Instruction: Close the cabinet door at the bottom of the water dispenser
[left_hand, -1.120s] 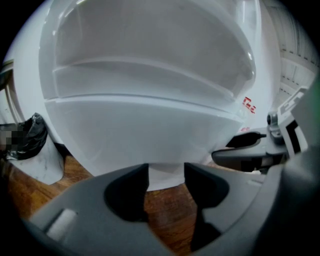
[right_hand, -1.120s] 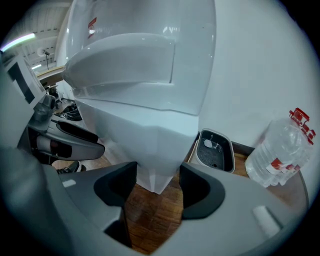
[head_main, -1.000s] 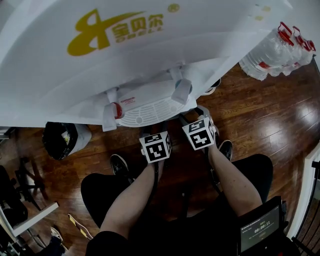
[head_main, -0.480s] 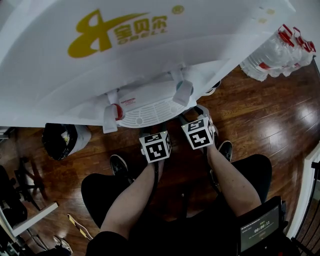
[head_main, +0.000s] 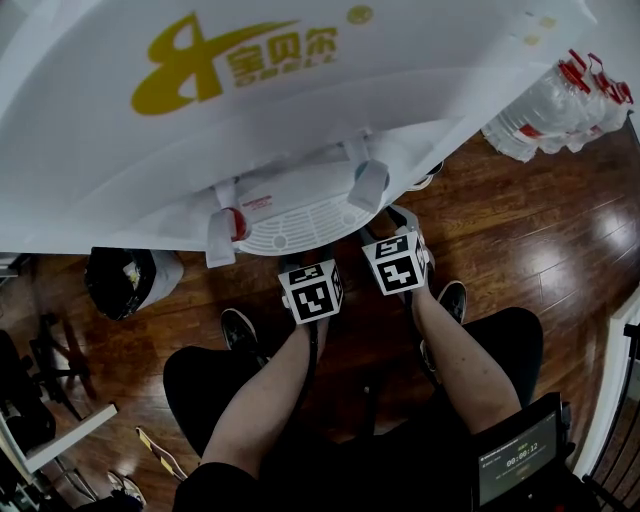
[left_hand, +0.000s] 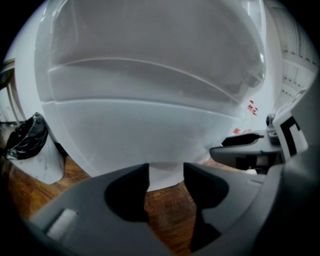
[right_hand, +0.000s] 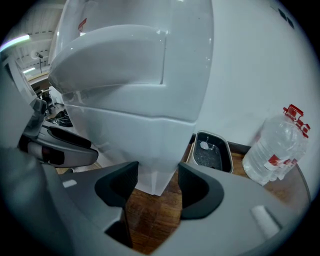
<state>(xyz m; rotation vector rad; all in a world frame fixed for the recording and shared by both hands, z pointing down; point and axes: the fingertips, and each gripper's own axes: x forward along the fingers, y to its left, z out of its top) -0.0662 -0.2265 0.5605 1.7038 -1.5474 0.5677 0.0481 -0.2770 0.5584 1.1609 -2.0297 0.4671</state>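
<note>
"Fingers (left_hand: 125, 192) of the left gripper (left_hand: 166, 170) spread, empty; right gripper (right_hand: 158, 170) likewise, both near the water dispenser (head_main: 300, 100)."
"And the cabinet door (left_hand: 140, 135)?"
"Low on its white front, ahead of them, untouched. Looks flush; I can't tell whether pushing remains."

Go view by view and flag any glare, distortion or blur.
Head view: glare streaks the wooden floor, and the water dispenser bulges from the wide lens. Left gripper view: dark vignetted corners, the jaws soft up close. Right gripper view: same fisheye curve, yet the water bottle looks fairly sharp.
</note>
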